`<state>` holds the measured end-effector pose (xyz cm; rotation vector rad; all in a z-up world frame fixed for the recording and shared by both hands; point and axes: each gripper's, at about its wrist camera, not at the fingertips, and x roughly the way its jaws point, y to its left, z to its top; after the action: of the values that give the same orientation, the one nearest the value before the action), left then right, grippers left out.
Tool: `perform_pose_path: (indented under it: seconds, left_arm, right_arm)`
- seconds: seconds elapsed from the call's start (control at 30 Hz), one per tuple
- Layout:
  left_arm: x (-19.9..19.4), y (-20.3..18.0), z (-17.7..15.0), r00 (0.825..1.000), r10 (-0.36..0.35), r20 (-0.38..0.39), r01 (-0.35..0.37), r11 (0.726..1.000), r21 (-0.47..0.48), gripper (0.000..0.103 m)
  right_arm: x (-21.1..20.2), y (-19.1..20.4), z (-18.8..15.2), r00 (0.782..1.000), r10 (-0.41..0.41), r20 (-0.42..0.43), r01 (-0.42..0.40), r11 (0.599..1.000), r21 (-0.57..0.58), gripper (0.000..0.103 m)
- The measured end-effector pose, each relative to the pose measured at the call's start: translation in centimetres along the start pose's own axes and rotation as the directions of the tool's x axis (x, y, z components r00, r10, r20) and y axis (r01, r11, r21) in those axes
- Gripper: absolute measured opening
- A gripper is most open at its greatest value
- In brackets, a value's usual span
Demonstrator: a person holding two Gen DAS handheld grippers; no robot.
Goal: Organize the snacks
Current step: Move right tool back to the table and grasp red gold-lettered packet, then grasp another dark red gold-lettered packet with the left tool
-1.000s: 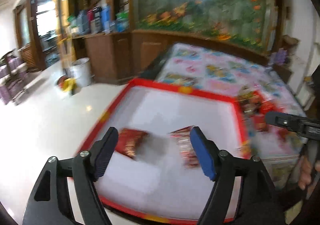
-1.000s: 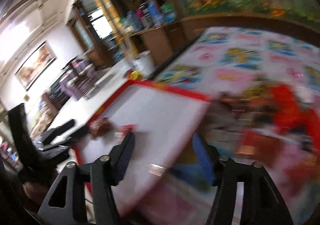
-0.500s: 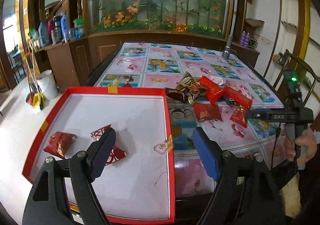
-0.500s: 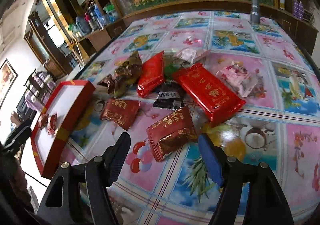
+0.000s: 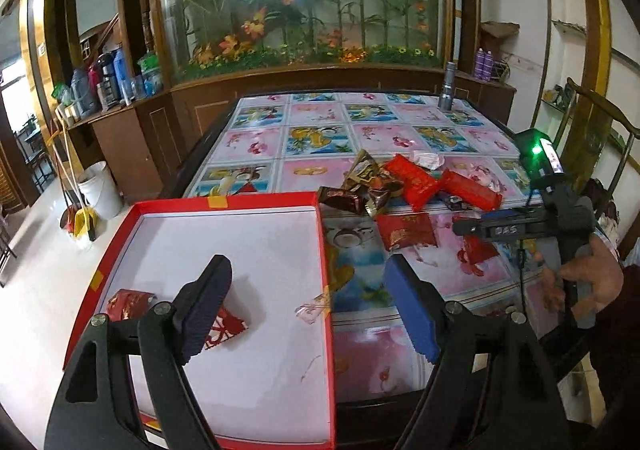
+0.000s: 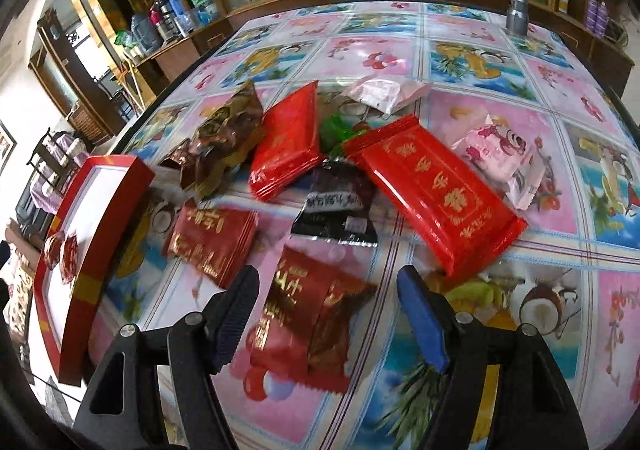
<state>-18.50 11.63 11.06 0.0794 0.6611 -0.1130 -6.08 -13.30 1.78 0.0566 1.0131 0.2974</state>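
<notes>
Snacks [image 6: 436, 193] lie heaped on the patterned table [image 6: 500, 61], just beside the red tray [image 5: 324, 262], which already holds two packets [image 5: 128, 302]. I hold my right gripper [image 6: 328, 314] spread wide around a dark red packet [image 6: 308, 322]; my left gripper [image 5: 308, 306] hangs wide apart, empty, over the tray.

My left hand-held gripper [image 5: 308, 306] has two black plastic arms, each set with silver round-headed screws and cut with a teardrop-shaped slot. Its finger pads [image 5: 412, 310] are blue and ribbed. My right hand-held gripper [image 6: 328, 316] is built alike: black arms, silver screws, blue pads. Seen from the left camera, its black body carries a glowing green light, a thin black cable, and white lettering; my bare-skinned right hand [image 5: 588, 278] wraps its grey handle.
</notes>
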Motion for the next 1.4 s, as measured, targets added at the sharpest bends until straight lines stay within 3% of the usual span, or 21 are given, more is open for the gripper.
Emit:
perform_pose_path:
  seconds: [0.1,0.17,0.23,0.33,0.53,0.6,0.8,0.9,1.0,1.13,1.2,1.27,1.4]
  left_arm:
    - [0.1,-0.4,0.1,1.000,-0.017,-0.002,0.017,1.000,0.007,0.079]
    - [0.2,-0.7,0.1,1.000,-0.014,-0.005,0.014,1.000,0.016,0.079]
    - [0.6,-0.9,0.0,1.000,-0.016,-0.017,0.016,0.999,0.032,0.079]
    - [1.0,-1.3,-0.2,1.000,-0.009,-0.025,0.011,0.997,0.071,0.079]
    - [0.5,-1.2,-0.3,1.000,-0.009,-0.023,0.012,0.993,0.116,0.079]
    - [0.3,-1.2,-0.1,1.000,-0.013,-0.021,0.016,0.991,0.134,0.079]
    - [1.3,-2.6,2.0,0.996,-0.075,-0.044,0.082,0.977,0.196,0.079]
    - [2.5,-4.8,3.0,0.992,-0.116,-0.056,0.128,0.945,0.301,0.079]
    - [4.4,-7.2,3.8,0.978,-0.170,-0.117,0.204,0.880,0.429,0.079]
    - [7.9,-9.9,4.3,0.956,-0.170,-0.240,0.275,0.803,0.529,0.079]
    - [9.5,-11.0,4.6,0.955,-0.139,-0.263,0.270,0.773,0.574,0.079]
    - [10.8,-11.5,5.1,0.953,-0.120,-0.278,0.269,0.758,0.595,0.079]
    - [13.5,-12.3,5.8,0.932,-0.131,-0.337,0.319,0.738,0.595,0.079]
  right_arm:
    - [-0.1,0.5,-0.4,1.000,-0.024,-0.009,0.024,0.998,-0.062,0.068]
    - [-0.9,-0.1,-0.5,1.000,0.006,0.006,-0.005,0.999,-0.041,0.062]
    - [-2.3,-0.8,-0.7,0.999,0.020,0.036,-0.020,1.000,-0.006,0.065]
    - [-3.0,-0.3,-1.3,1.000,-0.015,0.006,0.015,1.000,0.018,0.066]
    - [-0.6,2.1,-1.6,0.990,-0.133,-0.044,0.133,0.991,-0.001,0.062]
    - [-0.1,3.0,-1.7,0.980,-0.197,-0.034,0.195,0.979,-0.057,0.050]
    - [-0.5,2.0,-2.1,0.981,-0.195,-0.016,0.193,0.978,-0.075,0.045]
    - [-1.4,-0.6,-2.3,0.982,-0.187,-0.029,0.186,0.981,-0.049,0.045]
    - [-2.4,-3.8,-2.7,0.980,-0.193,-0.040,0.193,0.981,-0.012,0.045]
    - [-3.6,-6.7,-3.3,0.983,-0.177,-0.046,0.178,0.984,0.032,0.046]
    - [-4.0,-7.4,-3.5,0.988,-0.151,-0.041,0.153,0.987,0.051,0.046]
    - [-4.2,-7.7,-3.6,0.990,-0.134,-0.034,0.136,0.989,0.061,0.046]
    - [-4.2,-7.8,-3.6,0.992,-0.120,-0.025,0.122,0.991,0.064,0.049]
